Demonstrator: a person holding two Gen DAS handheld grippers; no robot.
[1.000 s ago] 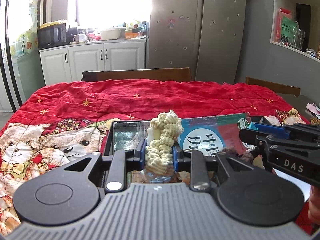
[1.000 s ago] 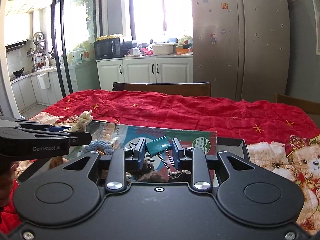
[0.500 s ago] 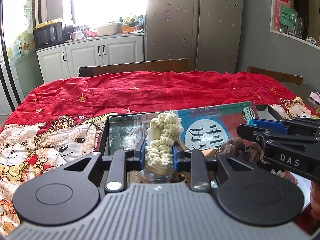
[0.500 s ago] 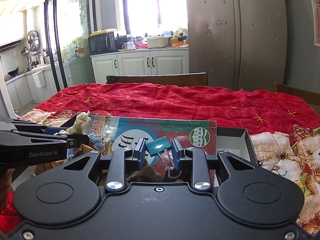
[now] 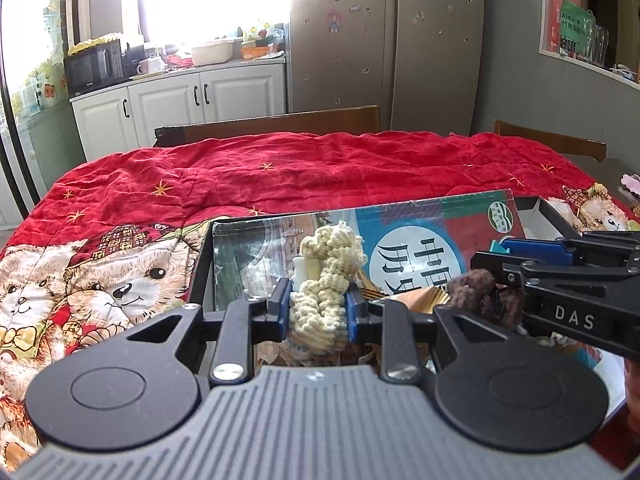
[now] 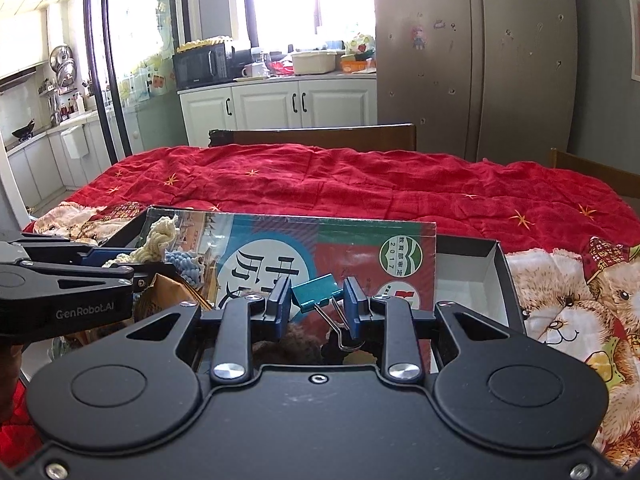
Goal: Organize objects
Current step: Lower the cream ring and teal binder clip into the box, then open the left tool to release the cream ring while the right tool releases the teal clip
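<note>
1. Clamping a cream knitted piece (image 5: 326, 280) at the centre of the left wrist view, the left gripper (image 5: 318, 306) has its blue pads pressed into the yarn on both sides. Against a second ago, the black tray (image 5: 202, 256) and the book (image 5: 424, 248) standing in it now lie higher and larger in the frame, so the gripper seems to have tipped slightly toward the tray; by judgement, the yarn is about to be set down.
2. Room in this view: the tray's left wall sits lower left of the yarn, the book's face rises straight behind it, and the right gripper (image 5: 532, 250) crowds in from the right edge above a dark fuzzy item (image 5: 480, 292). Open red quilt (image 5: 280, 168) fills the upper middle.
3. Right wrist view: the right gripper (image 6: 316, 304) is closed on a teal binder clip (image 6: 314, 290), its wire handles hanging below. It has sunk a little toward the tray.
4. Room here: a bare tray compartment (image 6: 468, 276) lies right of the book (image 6: 320, 248), bounded by the tray's right wall. The left gripper (image 6: 116, 258) occupies the left edge, well apart from the clip.
</note>
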